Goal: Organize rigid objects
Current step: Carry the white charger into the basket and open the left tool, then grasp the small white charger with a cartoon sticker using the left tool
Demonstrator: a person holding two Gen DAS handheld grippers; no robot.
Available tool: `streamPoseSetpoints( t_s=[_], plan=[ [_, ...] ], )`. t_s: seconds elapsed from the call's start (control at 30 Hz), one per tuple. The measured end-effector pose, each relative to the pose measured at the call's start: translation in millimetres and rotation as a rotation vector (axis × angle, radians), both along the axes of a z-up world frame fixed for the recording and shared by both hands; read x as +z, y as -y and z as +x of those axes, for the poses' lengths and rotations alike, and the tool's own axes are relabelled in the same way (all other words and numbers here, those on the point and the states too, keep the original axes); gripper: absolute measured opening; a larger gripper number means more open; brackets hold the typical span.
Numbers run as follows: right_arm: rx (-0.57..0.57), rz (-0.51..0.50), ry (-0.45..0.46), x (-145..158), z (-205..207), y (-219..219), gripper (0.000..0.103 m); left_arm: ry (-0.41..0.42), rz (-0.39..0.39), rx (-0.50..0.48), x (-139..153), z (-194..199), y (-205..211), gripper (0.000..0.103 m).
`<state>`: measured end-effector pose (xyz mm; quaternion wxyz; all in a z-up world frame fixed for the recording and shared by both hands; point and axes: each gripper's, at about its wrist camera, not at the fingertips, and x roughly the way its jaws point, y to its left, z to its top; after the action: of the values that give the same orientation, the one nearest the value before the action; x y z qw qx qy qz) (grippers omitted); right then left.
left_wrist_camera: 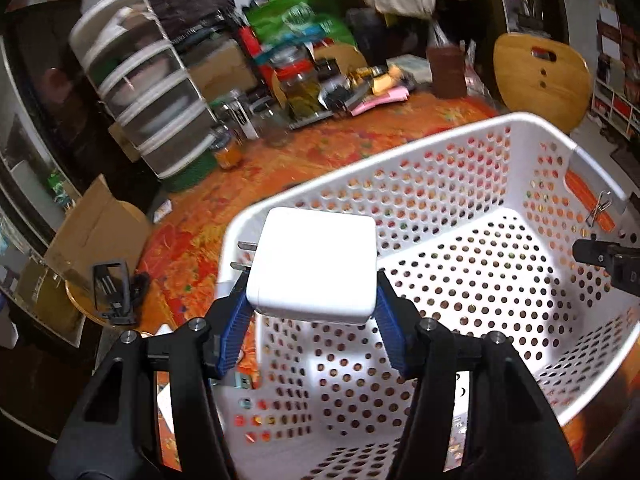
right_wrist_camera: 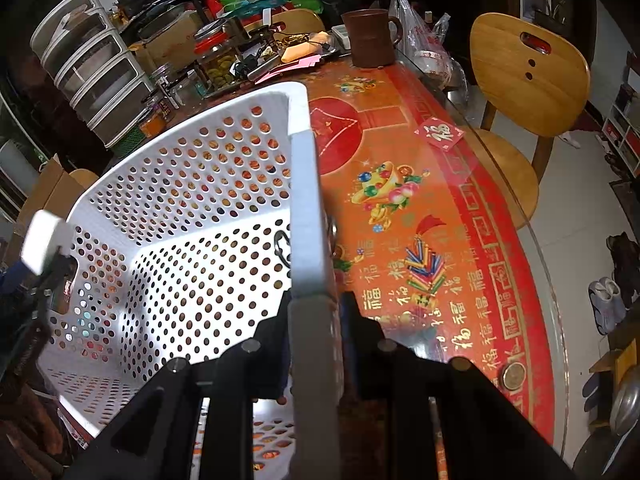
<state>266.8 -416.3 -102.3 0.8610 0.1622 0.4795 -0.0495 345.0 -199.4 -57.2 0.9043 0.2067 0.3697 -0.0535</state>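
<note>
One object, a white charger [left_wrist_camera: 314, 262], is on its way into the white basket [left_wrist_camera: 448, 168], which looks empty inside, so I judge the sorting has hardly begun. The left gripper [left_wrist_camera: 312, 310] holds the charger between its blue pads [left_wrist_camera: 236, 320], one on each side, above the basket's near corner; its metal prongs point away from the basket. The right gripper [right_wrist_camera: 316, 320] is closed on the basket's rim, probably to steady it on the table [right_wrist_camera: 420, 200].
</note>
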Motion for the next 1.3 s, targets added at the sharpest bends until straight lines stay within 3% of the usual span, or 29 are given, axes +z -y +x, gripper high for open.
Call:
streamPoseSetpoints(
  t_s=[0.1, 0.27, 0.33, 0.37, 0.4, 0.53, 0.6, 0.67, 0.77, 0.87, 0.97, 1.1, 1.23, 1.3],
  plan=[
    [0.001, 0.002, -0.001, -0.1, 0.1, 0.4, 0.021, -0.066, 0.0, -0.003, -12.9, 11.5, 5.9, 0.055],
    [-0.001, 0.001, -0.001, -0.2, -0.3, 0.1, 0.021, -0.096, -0.002, -0.001, -24.9, 19.4, -4.0, 0.057],
    [-0.004, -0.003, -0.001, -0.1, -0.7, 0.1, 0.021, -0.059, 0.014, -0.02, -21.6, 12.9, -7.2, 0.073],
    [-0.005, -0.006, -0.003, 0.0, -0.4, 0.1, 0.021, -0.021, 0.03, -0.031, -17.2, 7.3, -8.5, 0.092],
    [-0.006, -0.01, -0.005, 0.1, -0.4, -0.4, 0.021, 0.027, 0.037, -0.044, -10.7, -0.5, -11.7, 0.1],
    [-0.008, -0.016, -0.01, 0.4, -1.0, -1.5, 0.019, 0.108, -0.016, -0.06, 18.5, -26.0, -42.4, 0.1],
    [-0.009, -0.018, -0.013, 0.2, -1.4, -2.0, 0.019, 0.161, -0.063, -0.026, 37.9, -38.0, -80.3, 0.102],
    [-0.008, -0.023, -0.016, 0.2, -1.3, -2.4, 0.019, 0.185, -0.101, 0.035, 50.8, -38.2, -129.9, 0.102],
    [-0.008, -0.032, -0.021, 0.3, -0.6, -4.0, 0.019, 0.124, -0.137, 0.171, 43.0, -6.7, -211.5, 0.102],
    [-0.01, -0.043, -0.027, 0.7, 0.6, -5.7, 0.019, -0.019, -0.222, 0.286, 8.6, 35.5, -286.7, 0.102],
    [-0.012, -0.047, -0.031, 0.6, 0.9, -6.1, 0.019, -0.123, -0.255, 0.383, -35.2, 65.7, -338.3, 0.1],
    [-0.016, -0.045, -0.037, 0.3, 1.0, -6.0, 0.019, -0.19, -0.32, 0.445, -73.6, 82.9, -370.8, 0.088],
    [-0.014, -0.044, -0.042, 0.2, 1.0, -5.8, 0.019, -0.226, -0.348, 0.455, -92.8, 97.7, -373.2, 0.082],
    [-0.013, -0.043, -0.042, 0.1, 0.7, -5.6, 0.019, -0.242, -0.351, 0.466, -101.4, 105.7, -374.6, 0.071]
  ],
)
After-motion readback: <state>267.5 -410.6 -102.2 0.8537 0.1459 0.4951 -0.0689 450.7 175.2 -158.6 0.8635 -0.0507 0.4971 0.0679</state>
